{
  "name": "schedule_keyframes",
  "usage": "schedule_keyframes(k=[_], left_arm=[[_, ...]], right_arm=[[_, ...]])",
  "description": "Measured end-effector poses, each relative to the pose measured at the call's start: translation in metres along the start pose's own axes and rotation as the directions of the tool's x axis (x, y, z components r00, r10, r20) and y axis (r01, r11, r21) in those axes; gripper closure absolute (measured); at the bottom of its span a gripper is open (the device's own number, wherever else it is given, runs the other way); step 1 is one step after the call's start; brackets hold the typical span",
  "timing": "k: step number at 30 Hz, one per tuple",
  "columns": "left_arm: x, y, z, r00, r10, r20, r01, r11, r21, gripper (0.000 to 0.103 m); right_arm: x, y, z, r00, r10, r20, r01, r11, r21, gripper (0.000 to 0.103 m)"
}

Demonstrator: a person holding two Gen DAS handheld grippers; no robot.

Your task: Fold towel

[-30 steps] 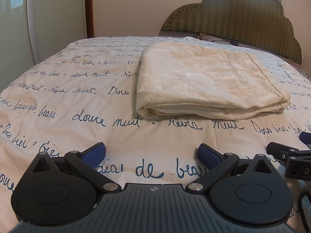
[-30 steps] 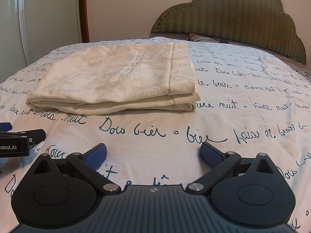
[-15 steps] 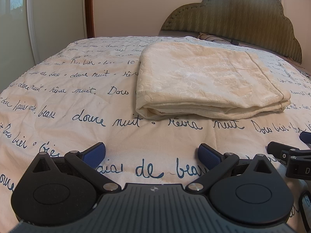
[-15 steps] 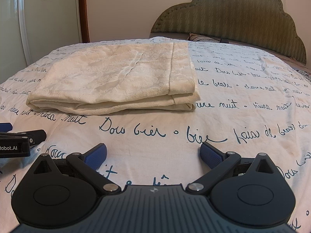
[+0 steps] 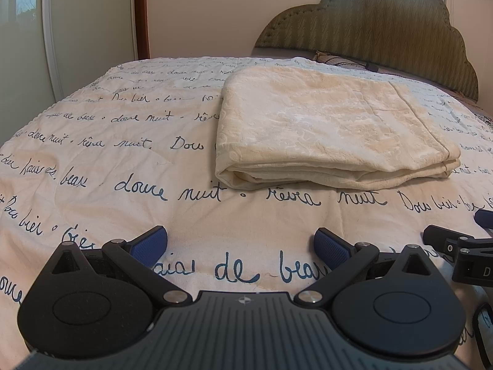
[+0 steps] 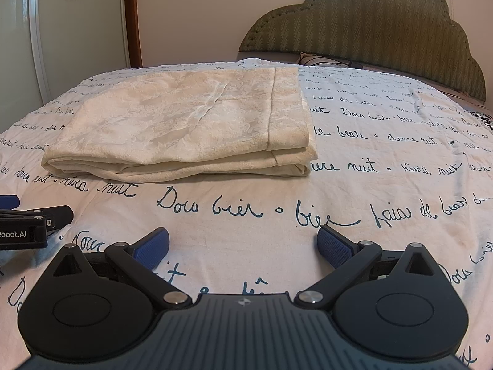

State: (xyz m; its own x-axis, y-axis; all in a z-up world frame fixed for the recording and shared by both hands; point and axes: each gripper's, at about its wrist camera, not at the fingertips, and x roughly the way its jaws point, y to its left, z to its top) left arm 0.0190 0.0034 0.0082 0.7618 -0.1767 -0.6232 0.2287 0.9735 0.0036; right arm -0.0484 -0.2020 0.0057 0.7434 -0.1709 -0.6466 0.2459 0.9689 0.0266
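Observation:
A cream towel [image 5: 326,126] lies folded in several layers on the bed, its stacked edges facing me. In the right wrist view the same towel [image 6: 185,126] sits left of centre. My left gripper [image 5: 242,245] is open, low over the bedspread, well short of the towel, nothing between its blue pads. My right gripper [image 6: 243,245] is open too, equally near the bed's front, empty. Each gripper shows at the edge of the other's view: the right gripper [image 5: 456,246] at the right, the left gripper [image 6: 34,222] at the left.
The bedspread [image 5: 138,160], white with blue handwritten words, covers the bed. A green padded headboard [image 5: 385,30] stands behind, with a pillow [image 6: 320,60] at its foot. A white wardrobe [image 6: 61,30] rises on the left past the bed's edge.

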Motion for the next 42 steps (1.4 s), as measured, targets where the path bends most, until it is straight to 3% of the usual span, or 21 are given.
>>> schedule_keyframes(k=[42], left_arm=[[-0.0014,-0.0014,0.0011,1.0,0.006,0.0,-0.006,1.0,0.007,0.0]], right_arm=[[0.0004,0.0005,0.0002,1.0,0.0,0.001,0.0,1.0,0.001,0.0]])
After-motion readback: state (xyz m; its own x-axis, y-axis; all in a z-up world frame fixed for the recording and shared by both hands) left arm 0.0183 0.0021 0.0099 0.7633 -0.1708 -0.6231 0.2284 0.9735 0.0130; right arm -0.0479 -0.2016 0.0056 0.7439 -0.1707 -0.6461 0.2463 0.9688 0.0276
